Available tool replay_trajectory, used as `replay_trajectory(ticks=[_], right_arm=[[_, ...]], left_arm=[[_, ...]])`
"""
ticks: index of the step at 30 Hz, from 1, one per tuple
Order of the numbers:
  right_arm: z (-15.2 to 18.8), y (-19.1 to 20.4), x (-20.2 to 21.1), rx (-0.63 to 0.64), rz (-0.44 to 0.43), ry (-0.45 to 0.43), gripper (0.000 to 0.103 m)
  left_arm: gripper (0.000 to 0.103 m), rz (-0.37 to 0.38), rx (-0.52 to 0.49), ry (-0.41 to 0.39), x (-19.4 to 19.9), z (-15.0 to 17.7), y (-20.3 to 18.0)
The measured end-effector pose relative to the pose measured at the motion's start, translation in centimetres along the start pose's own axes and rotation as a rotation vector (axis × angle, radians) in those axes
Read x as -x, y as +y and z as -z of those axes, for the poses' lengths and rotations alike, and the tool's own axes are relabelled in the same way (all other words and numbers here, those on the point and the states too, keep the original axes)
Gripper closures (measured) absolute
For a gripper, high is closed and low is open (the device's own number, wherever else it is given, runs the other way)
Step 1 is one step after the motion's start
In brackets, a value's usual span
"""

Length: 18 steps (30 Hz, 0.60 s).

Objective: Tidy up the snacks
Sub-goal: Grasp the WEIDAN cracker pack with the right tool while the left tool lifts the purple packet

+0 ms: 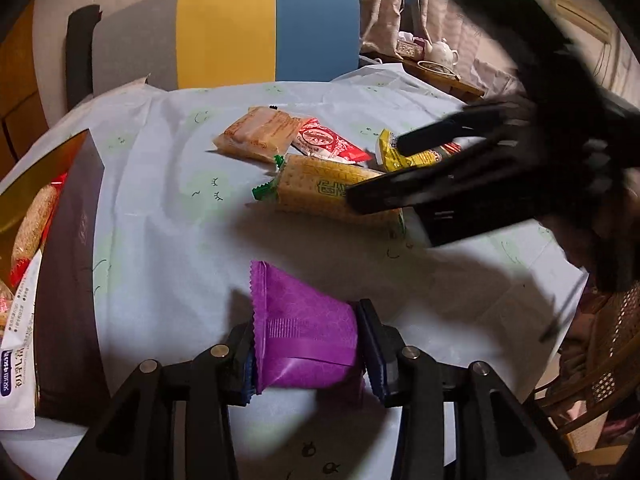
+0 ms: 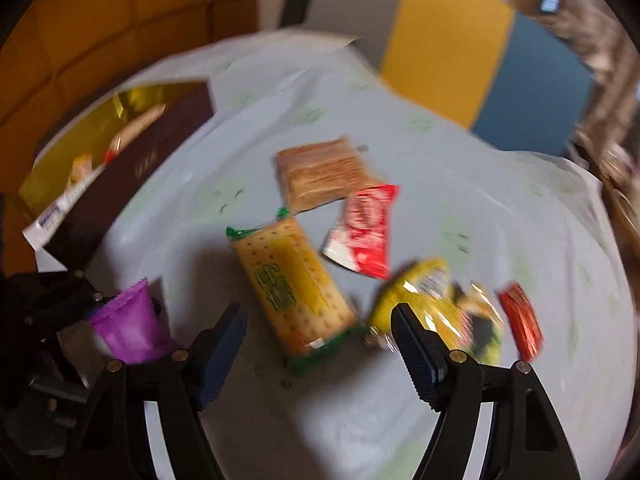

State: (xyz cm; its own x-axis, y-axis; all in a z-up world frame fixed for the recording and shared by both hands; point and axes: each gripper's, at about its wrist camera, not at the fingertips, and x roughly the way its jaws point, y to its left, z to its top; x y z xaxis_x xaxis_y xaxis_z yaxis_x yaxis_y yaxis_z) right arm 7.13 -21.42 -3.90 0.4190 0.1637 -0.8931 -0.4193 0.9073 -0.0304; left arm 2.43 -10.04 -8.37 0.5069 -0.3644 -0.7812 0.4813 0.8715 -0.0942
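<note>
Home living room, tablecloth-covered table (image 1: 168, 184), colour-block chair (image 1: 224, 32), teapot (image 1: 442, 51)

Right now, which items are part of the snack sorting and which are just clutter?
Job: purple packet in left gripper; right gripper; cracker pack; red wrapper; yellow packet; box.
Clutter: chair; teapot.

Left wrist view: I look low and close along the left hand-held gripper (image 1: 306, 354) across the surface (image 1: 168, 208), facing the striped chair (image 1: 228, 32) at 12 o'clock.
Right wrist view: I sit higher, tilted down over the right hand-held gripper (image 2: 320, 344); blurred, chair (image 2: 480, 60) at 1 o'clock.
Shared: both show the cracker pack (image 1: 320, 188) (image 2: 292, 280), purple packet (image 1: 300, 328) (image 2: 132, 324) and box (image 1: 68, 280) (image 2: 132, 184).
Cross-sight: each view catches the other hand-held gripper, at 3 o'clock and 8 o'clock.
</note>
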Motion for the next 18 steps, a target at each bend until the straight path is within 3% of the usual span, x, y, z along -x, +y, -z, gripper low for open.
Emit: replay_trajectory(ticks=[4,7,9,18], right_arm=[[-1.6,0.5,-3.6,0.058,0.009,0.068,0.028],[-1.7,0.9,-4.1,0.035,-0.028,0.066,0.045],[-1.4,1.5,-3.9,0.035,-0.002,0.059,0.049],[5.0,2.3,-0.9,-0.147,0.004,0.03,0.05]], left_arm=[[0.061,0.017,0.02,-0.001,0.1,0.1,0.4],[0.061,0.017,0.021,-0.004,0.1,0.1,0.4],[0.061,0.017,0.022,-0.007,0.1,0.2,0.4],[0.061,0.013,0.032,-0.008,0.1,0.1,0.4]])
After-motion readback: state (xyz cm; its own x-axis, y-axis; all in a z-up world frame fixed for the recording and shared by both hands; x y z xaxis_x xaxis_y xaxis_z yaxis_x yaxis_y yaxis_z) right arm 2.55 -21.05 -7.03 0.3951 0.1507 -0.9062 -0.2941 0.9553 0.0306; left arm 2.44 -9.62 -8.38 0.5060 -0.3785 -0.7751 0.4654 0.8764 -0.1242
